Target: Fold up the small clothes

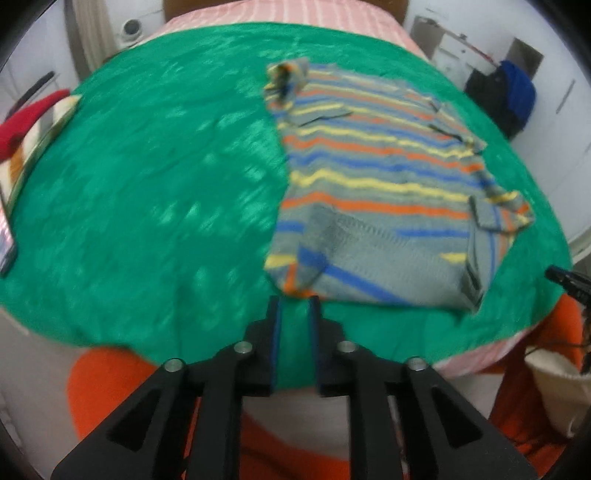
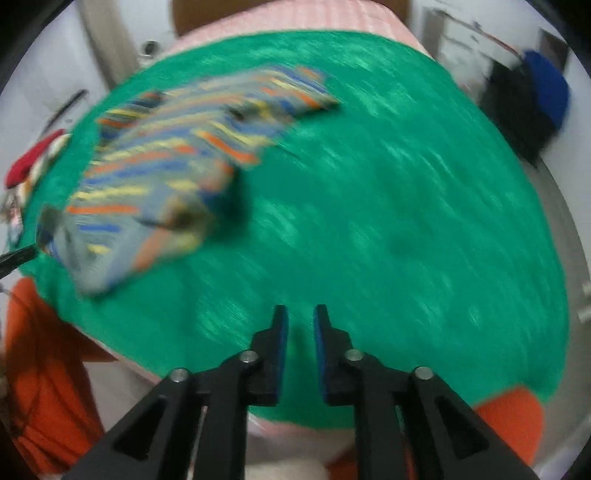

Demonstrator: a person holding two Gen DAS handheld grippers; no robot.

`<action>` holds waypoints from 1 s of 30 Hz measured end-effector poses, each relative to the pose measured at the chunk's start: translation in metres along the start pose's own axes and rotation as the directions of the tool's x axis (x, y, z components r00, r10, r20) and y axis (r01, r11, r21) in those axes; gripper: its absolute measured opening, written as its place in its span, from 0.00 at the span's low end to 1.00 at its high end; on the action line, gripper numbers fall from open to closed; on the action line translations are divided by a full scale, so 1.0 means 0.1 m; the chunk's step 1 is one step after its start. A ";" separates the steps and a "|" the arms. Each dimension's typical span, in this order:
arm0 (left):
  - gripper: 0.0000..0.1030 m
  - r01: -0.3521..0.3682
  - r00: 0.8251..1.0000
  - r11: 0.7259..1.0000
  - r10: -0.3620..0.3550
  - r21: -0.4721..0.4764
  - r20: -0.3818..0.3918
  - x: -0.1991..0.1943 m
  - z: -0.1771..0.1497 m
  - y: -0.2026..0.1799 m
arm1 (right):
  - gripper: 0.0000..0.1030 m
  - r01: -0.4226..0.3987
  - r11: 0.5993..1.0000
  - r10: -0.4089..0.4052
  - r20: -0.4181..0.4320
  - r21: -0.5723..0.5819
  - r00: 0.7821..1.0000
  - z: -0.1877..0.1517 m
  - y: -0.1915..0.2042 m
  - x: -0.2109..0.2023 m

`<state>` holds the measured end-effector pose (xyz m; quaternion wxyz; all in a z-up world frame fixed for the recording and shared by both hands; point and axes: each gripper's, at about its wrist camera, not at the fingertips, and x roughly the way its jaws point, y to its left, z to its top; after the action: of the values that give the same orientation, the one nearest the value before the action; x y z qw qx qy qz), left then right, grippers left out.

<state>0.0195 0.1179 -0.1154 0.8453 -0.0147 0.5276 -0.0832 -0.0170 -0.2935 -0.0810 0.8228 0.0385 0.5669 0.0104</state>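
Green cloth [image 1: 147,184] covered the bed; the striped shirt [image 1: 376,177] lay partly folded near its front edge. My left gripper [image 1: 295,306] and right gripper [image 2: 301,314] hovered narrowly parted, empty; final folds remained, I judged.

Both grippers look the same: left gripper [image 1: 295,301] and right gripper [image 2: 300,310] are matte black with blue finger pads, triangular cutouts and shiny silver pivot screws.

You had a green cloth [image 1: 147,177] spread over the pink striped bed [image 1: 295,14]. At its left edge lay a red and white bundle [image 1: 26,125]; beyond its far right corner hung dark blue and black clothing [image 1: 509,96].
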 end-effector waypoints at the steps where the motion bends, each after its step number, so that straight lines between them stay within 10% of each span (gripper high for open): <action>1: 0.35 0.006 1.000 1.000 -0.006 -0.009 0.006 -0.02 -0.01 0.02 | 0.35 0.006 1.000 -0.006 0.000 0.019 1.000 -0.04 -0.06 -0.02; 8: 0.57 0.004 0.994 1.000 -0.004 -0.006 0.105 0.07 0.26 -0.11 | 0.51 -0.291 0.957 0.292 0.050 -0.015 0.955 0.35 0.55 -0.08; 11: 0.72 -0.017 0.987 1.000 0.014 0.017 0.159 0.13 0.38 -0.23 | 0.51 -0.463 0.862 0.471 0.009 0.206 0.882 0.55 0.71 0.27; 14: 0.78 -0.076 0.978 0.996 0.065 0.051 0.200 0.30 0.45 -0.32 | 0.50 -0.417 0.816 0.424 0.074 0.400 0.903 0.64 0.62 0.54; 18: 0.77 -0.084 0.987 0.996 0.077 0.042 0.144 0.39 0.39 -0.29 | 0.05 -0.463 0.766 0.453 0.136 0.446 0.881 0.62 0.49 0.59; 21: 0.77 -0.072 0.986 0.996 0.063 0.054 0.156 0.22 0.28 -0.22 | 0.05 -0.517 0.764 0.520 0.104 0.386 0.847 0.47 0.35 0.33; 24: 0.78 -0.065 0.984 0.997 0.057 0.040 0.170 0.06 0.20 -0.12 | 0.05 -0.484 0.822 0.505 0.011 0.300 0.863 0.24 0.15 0.10; 28: 0.83 -0.014 0.986 1.000 0.014 -0.003 0.164 0.05 0.26 0.02 | 0.11 -0.224 0.955 0.241 -0.070 0.197 0.968 -0.02 -0.19 0.08; 30: 0.83 -0.009 0.989 1.000 0.013 -0.027 0.148 0.11 0.31 0.07 | 0.19 -0.170 0.966 0.186 -0.066 0.193 0.980 -0.05 -0.28 0.13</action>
<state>0.0527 0.1214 -0.1118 0.8824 -0.0290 0.4643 -0.0704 -0.0175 -0.3206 -0.0970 0.7868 0.1656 0.5936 0.0327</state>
